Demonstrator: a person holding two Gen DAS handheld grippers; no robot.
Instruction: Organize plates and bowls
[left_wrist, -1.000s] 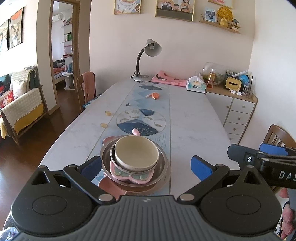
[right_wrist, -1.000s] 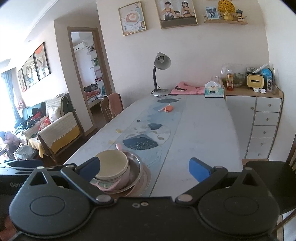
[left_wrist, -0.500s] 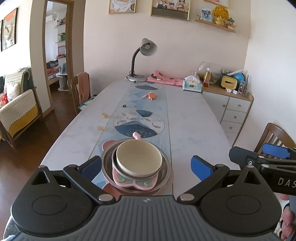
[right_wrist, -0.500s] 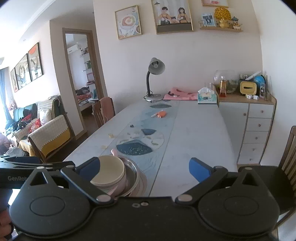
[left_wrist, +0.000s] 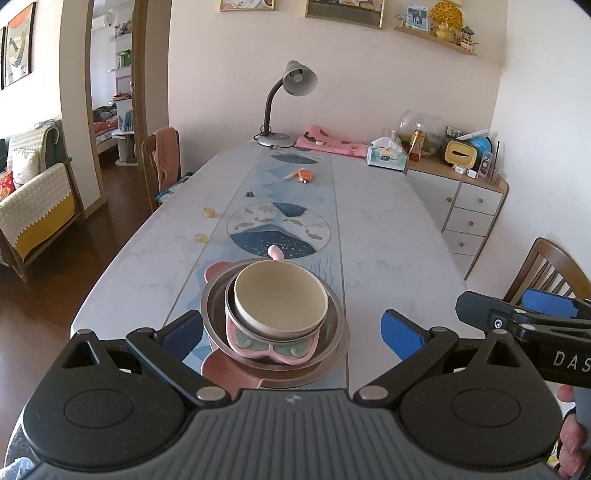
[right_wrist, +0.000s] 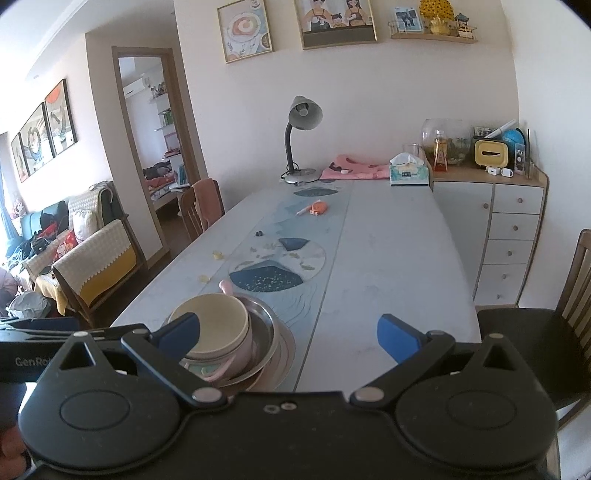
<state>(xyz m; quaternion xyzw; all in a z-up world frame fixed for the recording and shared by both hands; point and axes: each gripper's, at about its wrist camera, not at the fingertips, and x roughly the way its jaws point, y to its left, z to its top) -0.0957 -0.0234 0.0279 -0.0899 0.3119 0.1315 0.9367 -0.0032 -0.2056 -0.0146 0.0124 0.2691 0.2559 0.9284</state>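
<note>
From the left wrist, the left gripper (left_wrist: 291, 330) gapes wide, empty, around a cream bowl (left_wrist: 280, 297) nested in a pink bowl (left_wrist: 271, 349), steel dish (left_wrist: 332, 330) and pink plate (left_wrist: 221, 373), well short of the desk lamp (left_wrist: 286, 99).

From the right wrist, the right gripper (right_wrist: 288, 334) spreads empty; the stack sits nearer than the lamp, behind its left finger (right_wrist: 179, 334).

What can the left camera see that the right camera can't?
Only the left wrist view shows the right gripper off to the side, and the cream bowl from above, framed between its own open blue fingers. Only the right wrist view shows the black chair seat and the three pictures on the far-left wall. Both show the stacked bowls and plates, the table, the grey lamp and the tissue box.
</note>
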